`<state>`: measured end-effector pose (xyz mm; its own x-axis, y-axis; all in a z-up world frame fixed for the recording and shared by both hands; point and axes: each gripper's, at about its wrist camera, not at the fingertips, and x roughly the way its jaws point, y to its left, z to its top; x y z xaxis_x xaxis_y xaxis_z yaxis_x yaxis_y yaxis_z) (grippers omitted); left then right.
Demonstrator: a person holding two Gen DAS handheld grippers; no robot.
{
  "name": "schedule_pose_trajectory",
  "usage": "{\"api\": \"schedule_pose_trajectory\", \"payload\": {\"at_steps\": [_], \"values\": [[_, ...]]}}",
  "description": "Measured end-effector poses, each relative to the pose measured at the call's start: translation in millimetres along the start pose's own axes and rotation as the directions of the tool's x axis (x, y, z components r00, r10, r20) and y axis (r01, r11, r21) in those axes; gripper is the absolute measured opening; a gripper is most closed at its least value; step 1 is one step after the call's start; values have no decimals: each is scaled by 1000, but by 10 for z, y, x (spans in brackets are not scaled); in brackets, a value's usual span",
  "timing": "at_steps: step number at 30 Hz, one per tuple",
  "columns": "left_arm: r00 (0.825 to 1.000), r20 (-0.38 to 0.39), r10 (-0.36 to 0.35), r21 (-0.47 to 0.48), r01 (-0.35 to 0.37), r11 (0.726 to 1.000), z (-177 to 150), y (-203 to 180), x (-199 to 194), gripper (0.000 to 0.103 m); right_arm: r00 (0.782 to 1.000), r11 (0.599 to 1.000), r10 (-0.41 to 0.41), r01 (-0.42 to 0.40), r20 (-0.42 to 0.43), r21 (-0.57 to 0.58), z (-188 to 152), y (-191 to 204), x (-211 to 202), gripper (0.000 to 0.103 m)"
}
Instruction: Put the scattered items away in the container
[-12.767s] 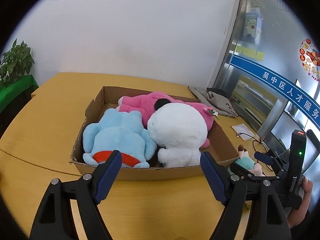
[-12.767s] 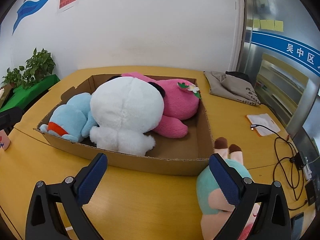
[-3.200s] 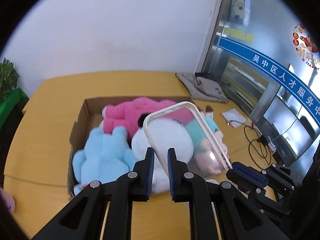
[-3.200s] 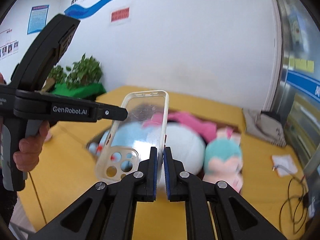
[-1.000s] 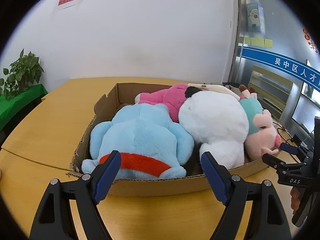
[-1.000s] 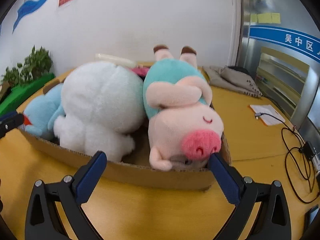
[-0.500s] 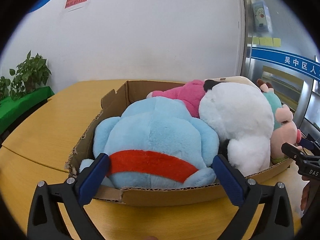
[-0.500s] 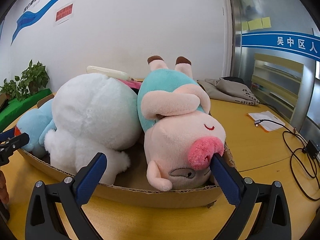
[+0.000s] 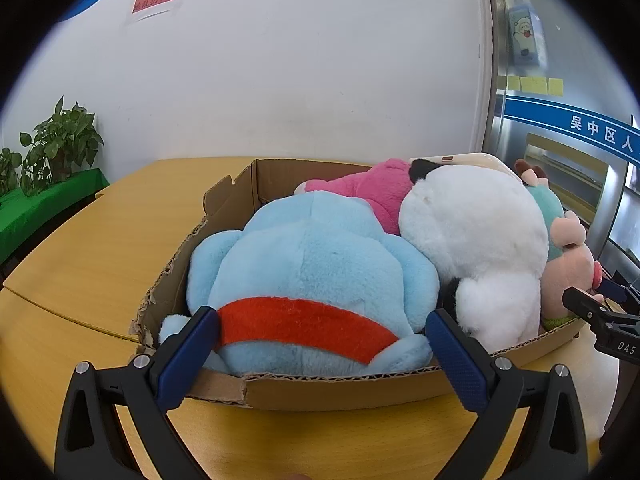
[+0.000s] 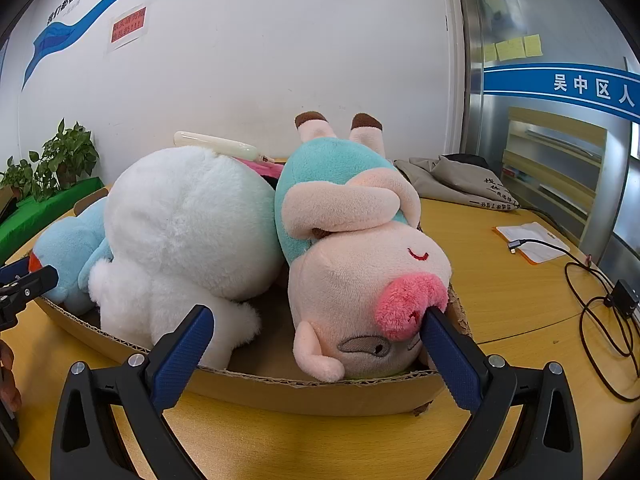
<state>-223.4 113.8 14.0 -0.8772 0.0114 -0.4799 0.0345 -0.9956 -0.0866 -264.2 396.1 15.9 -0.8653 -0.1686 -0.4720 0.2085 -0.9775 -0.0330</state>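
Note:
A cardboard box (image 9: pixel 340 390) on the yellow table holds a light-blue plush (image 9: pixel 312 276) with a red band, a pink plush (image 9: pixel 372 192), a white plush (image 10: pixel 188 232) and a pig plush (image 10: pixel 360 272) in a teal shirt lying head-down at the box's right end. A clear phone case (image 10: pixel 220 146) rests on top of the white plush. My left gripper (image 9: pixel 320 344) stands open just in front of the box's near wall, facing the blue plush. My right gripper (image 10: pixel 316 344) is open too, with its right finger beside the pig's snout and pressing on nothing.
A grey cloth bag (image 10: pixel 460 184) lies behind the box on the right. A cable (image 10: pixel 592 300) and a white-and-orange pouch (image 10: pixel 528 240) lie on the table at the far right. Potted plants (image 9: pixel 60 148) stand at the left. A wall runs close behind the table.
The phone case that both grippers held now lies on the toys, and the pig plush is inside the box. In the last second the left jaws spread wider and the box looms larger.

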Motion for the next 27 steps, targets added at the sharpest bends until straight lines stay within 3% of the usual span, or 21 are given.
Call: {"api": "schedule_pose_trajectory", "payload": {"at_steps": [27], "values": [[1000, -2, 0, -8, 0, 1000, -4, 8, -8, 102, 1000, 1000, 0, 0, 0, 0, 1, -4, 0, 103]]}}
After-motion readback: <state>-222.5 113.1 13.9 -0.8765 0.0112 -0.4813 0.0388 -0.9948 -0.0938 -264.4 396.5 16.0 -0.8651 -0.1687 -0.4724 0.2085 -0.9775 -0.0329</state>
